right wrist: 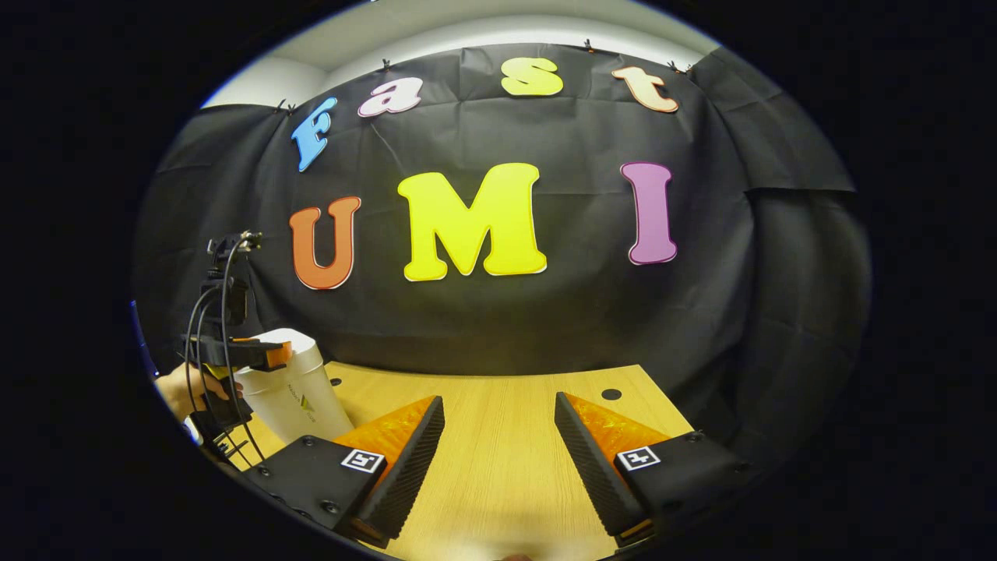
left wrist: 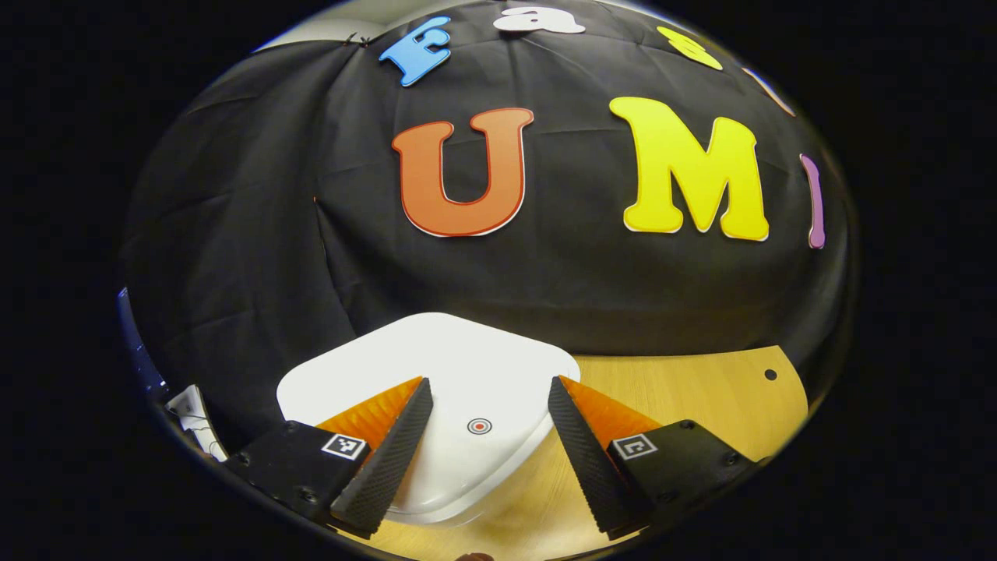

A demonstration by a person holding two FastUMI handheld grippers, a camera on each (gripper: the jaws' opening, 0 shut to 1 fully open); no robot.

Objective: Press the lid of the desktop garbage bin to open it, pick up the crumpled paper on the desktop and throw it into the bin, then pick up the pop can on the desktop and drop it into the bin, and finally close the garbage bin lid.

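Wooden desktop (right wrist: 498, 436) carries the white garbage bin (right wrist: 292, 393), lid (left wrist: 436, 374) closed. Left gripper (left wrist: 487, 425) hovers above it, jaws apart; right gripper (right wrist: 498, 440) waits, also apart. Next, I think: press the lid's round mark (left wrist: 479, 426).

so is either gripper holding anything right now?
No. The left gripper is open above the bin lid; the right gripper is open over the bare table.

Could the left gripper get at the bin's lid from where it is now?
Probably yes: the left gripper hangs just above the white lid, jaws open, with nothing between them.
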